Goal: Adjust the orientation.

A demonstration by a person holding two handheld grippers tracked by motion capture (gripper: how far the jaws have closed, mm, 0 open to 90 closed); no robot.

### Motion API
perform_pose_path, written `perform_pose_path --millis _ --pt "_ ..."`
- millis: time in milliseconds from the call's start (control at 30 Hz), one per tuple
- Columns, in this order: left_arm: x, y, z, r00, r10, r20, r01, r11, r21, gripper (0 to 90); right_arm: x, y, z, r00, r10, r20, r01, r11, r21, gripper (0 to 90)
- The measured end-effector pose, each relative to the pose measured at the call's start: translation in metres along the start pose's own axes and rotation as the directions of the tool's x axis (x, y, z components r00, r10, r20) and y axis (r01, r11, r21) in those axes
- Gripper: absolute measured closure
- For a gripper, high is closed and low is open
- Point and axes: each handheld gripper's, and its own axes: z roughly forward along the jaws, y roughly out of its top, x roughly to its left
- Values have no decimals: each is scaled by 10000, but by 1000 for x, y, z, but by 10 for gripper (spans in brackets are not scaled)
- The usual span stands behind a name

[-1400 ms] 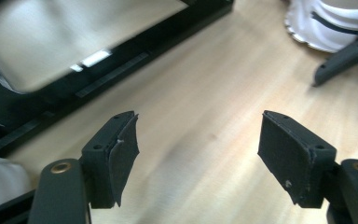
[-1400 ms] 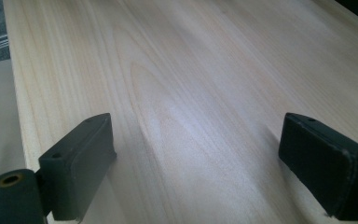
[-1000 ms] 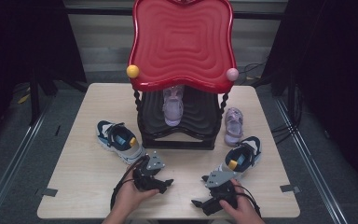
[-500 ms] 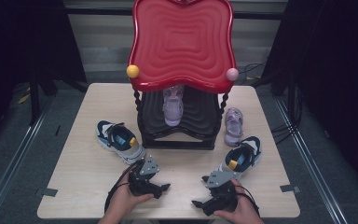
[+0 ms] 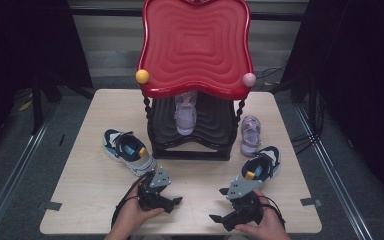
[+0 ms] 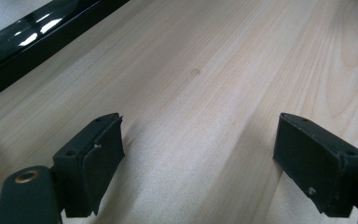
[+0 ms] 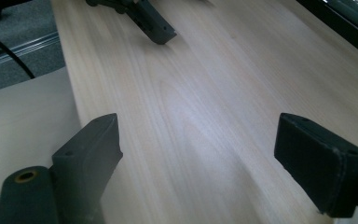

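While both pairs of jaws stand wide apart with only bare wood between them, neither gripper holds anything. The left gripper [image 5: 172,204] lies low over the near part of the table [image 5: 95,195], its jaws having just been opening, and in the left gripper view its pads [image 6: 103,154] frame plain tabletop with the black base of the rack [image 6: 37,39] running across the far corner. The right gripper [image 5: 220,219] sits near the front edge, its jaws having just eased in a little while staying released; in the right gripper view one tip of the left gripper [image 7: 151,23] shows farther off. Just behind the left gripper lies a navy and white sneaker [image 5: 128,151], its toe near the gripper's grey plate. Its mate, the second sneaker [image 5: 260,167], lies just behind the right gripper. A pale pink sandal [image 5: 251,134] rests on the table beside the rack's right post, and another pink sandal [image 5: 185,112] stands on the black lower shelf under the red wavy top [image 5: 195,45].
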Motion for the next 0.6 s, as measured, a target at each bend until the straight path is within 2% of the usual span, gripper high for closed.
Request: perform_pose_path --millis 267,400,467,600 --pt "0 0 0 10000 -2 -6 2 10000 1 151 -3 13 -22 10000 85 -8 -84 9997 209 140" --pt "0 0 0 10000 -1 -25 1 10000 20 151 -6 20 -32 9999 34 140 -38 9995 317 141" --pt "0 0 0 10000 -2 -25 2 10000 17 151 -10 24 -39 9999 25 158 -30 9995 319 155" --pt "0 0 0 10000 2 -25 -2 10000 18 151 -22 30 -54 9985 198 500 -202 9998 71 162"
